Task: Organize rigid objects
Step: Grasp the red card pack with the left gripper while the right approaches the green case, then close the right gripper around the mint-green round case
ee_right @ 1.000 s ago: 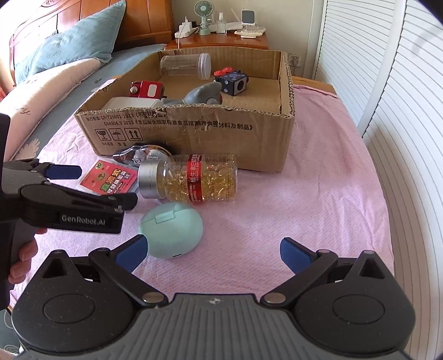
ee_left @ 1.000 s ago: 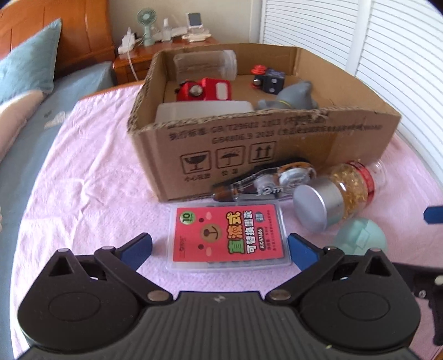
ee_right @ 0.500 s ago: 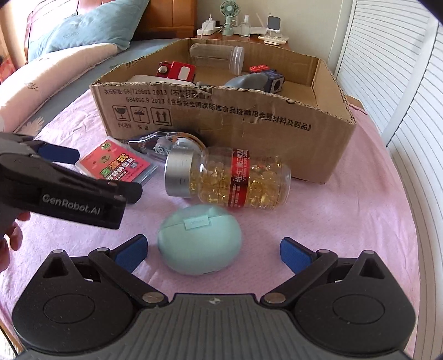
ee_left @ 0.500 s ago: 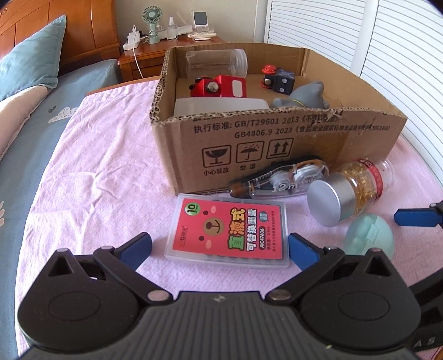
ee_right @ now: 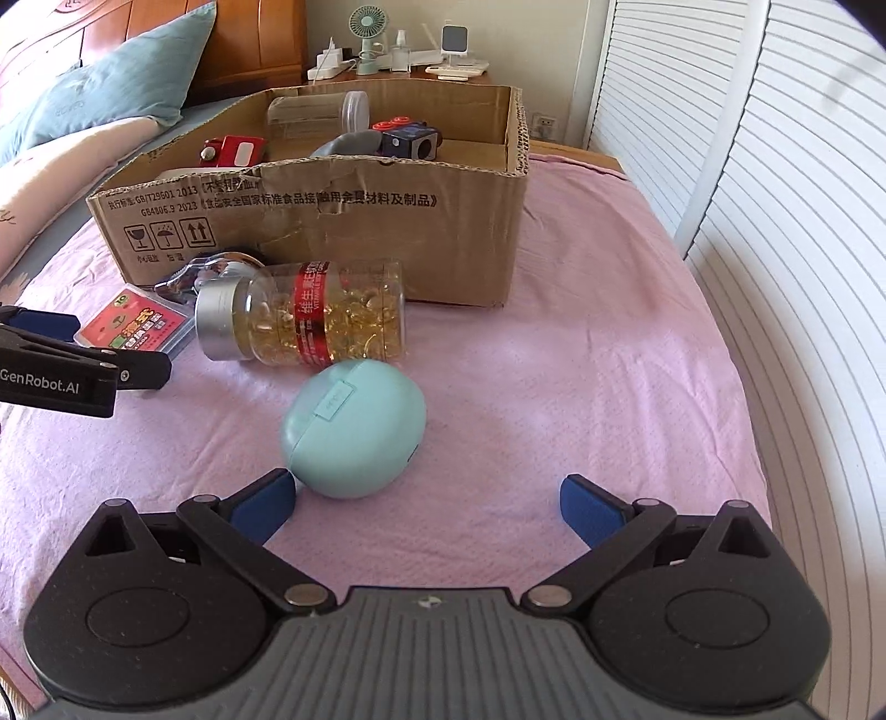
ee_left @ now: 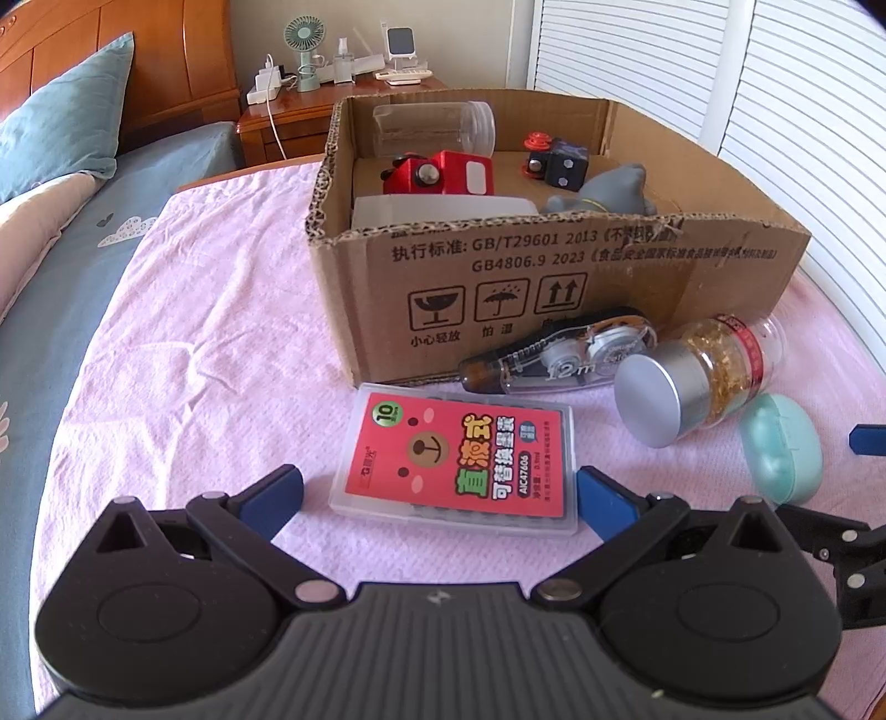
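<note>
Mint-green, egg-shaped case (ee_right: 354,426) lies closed on pink cloth (ee_right: 581,387).

Both wrist cameras are looking low and close across the bed, sharing the cardboard box (ee_left: 554,266) (ee_right: 332,221).

A wooden bedside table (ee_left: 310,111) stands at the back; on it a small green desk fan (ee_left: 303,50) is upright, a white power strip (ee_left: 264,95) beside it. Left of it, a teal pillow (ee_left: 61,116) leans against the wooden headboard (ee_left: 138,61).
</note>
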